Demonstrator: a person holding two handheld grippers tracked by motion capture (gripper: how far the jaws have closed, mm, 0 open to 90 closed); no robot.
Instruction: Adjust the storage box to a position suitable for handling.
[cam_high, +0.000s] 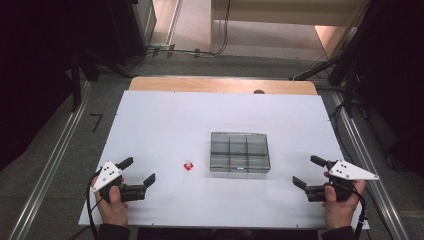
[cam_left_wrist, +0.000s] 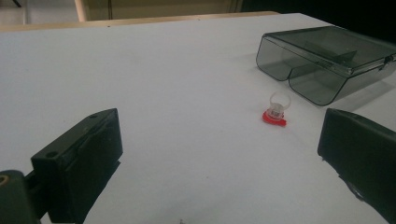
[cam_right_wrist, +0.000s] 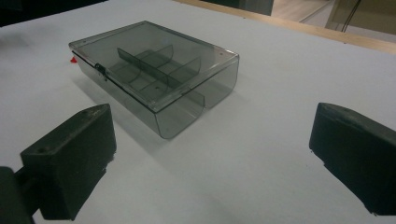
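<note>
A small ring with a clear band and a red top (cam_high: 188, 165) (cam_left_wrist: 276, 110) lies on the white table (cam_high: 165, 125), just left of a smoky clear plastic box with dividers (cam_high: 239, 152) (cam_left_wrist: 327, 60) (cam_right_wrist: 154, 70); its lid is closed. My left gripper (cam_high: 138, 171) (cam_left_wrist: 219, 158) rests near the table's front left, open, with the ring a short way ahead of its jaws. At the front right my right gripper (cam_high: 308, 171) (cam_right_wrist: 210, 154) is open too, pointing at the box from its right side. Neither holds anything.
The white table sits on a wooden top (cam_high: 220, 84) that shows along the far edge. Cables (cam_high: 190, 51) run across the floor beyond it. Metal rails (cam_high: 50, 165) flank the table on both sides.
</note>
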